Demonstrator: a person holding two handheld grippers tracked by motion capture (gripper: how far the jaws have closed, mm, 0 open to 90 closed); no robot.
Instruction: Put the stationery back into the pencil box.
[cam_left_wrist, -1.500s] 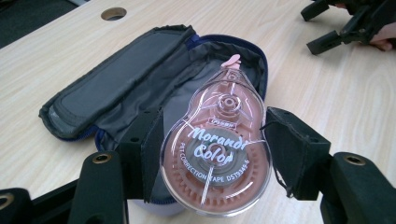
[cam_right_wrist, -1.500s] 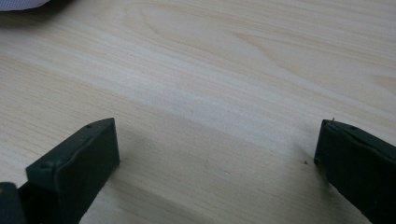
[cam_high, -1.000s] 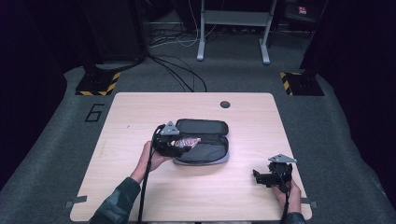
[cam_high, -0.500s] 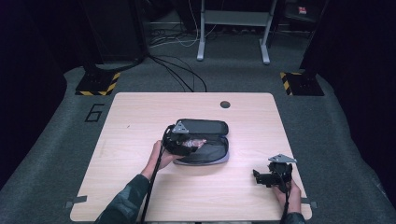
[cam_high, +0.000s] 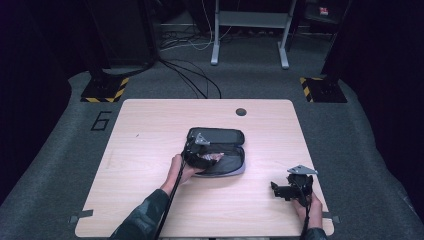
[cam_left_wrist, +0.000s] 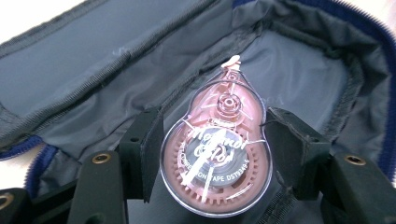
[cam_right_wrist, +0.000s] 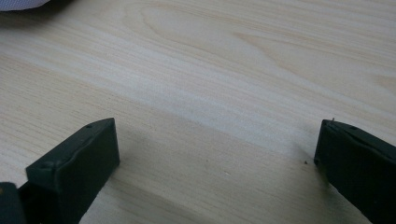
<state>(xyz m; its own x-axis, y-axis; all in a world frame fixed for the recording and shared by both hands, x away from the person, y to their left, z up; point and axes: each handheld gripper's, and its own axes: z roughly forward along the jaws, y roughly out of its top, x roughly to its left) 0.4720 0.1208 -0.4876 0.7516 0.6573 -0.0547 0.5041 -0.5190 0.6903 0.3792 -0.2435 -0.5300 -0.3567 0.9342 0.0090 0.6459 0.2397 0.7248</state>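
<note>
Your left tongs (cam_left_wrist: 212, 154) are clamped on a pink correction-tape roller (cam_left_wrist: 217, 158): both black pads press its clear shell at the widest part, and its white tip points away from you, into the pouch. The roller hangs over the grey lining of the open pouch (cam_left_wrist: 93, 70), whose blue zip edge runs around the far rim in the left gripper view. Whether the roller touches the lining under it cannot be told.

In the high view your left tongs (cam_high: 200, 155) sit over the left end of the pouch (cam_high: 225, 150), which lies opened flat near the middle of the counter (cam_high: 150, 125), a little toward the near edge. The lid half lies on the far side, the tray half on the near side. Your left hand (cam_high: 179, 167) comes in from the near edge, its cable trailing along the sleeve.

Your right tongs (cam_high: 281, 191) rest low over bare wood close to the near right corner, well apart from the pouch. In the right gripper view the right tongs (cam_right_wrist: 215, 158) gape wide with nothing between them, wood grain showing under both.
</note>
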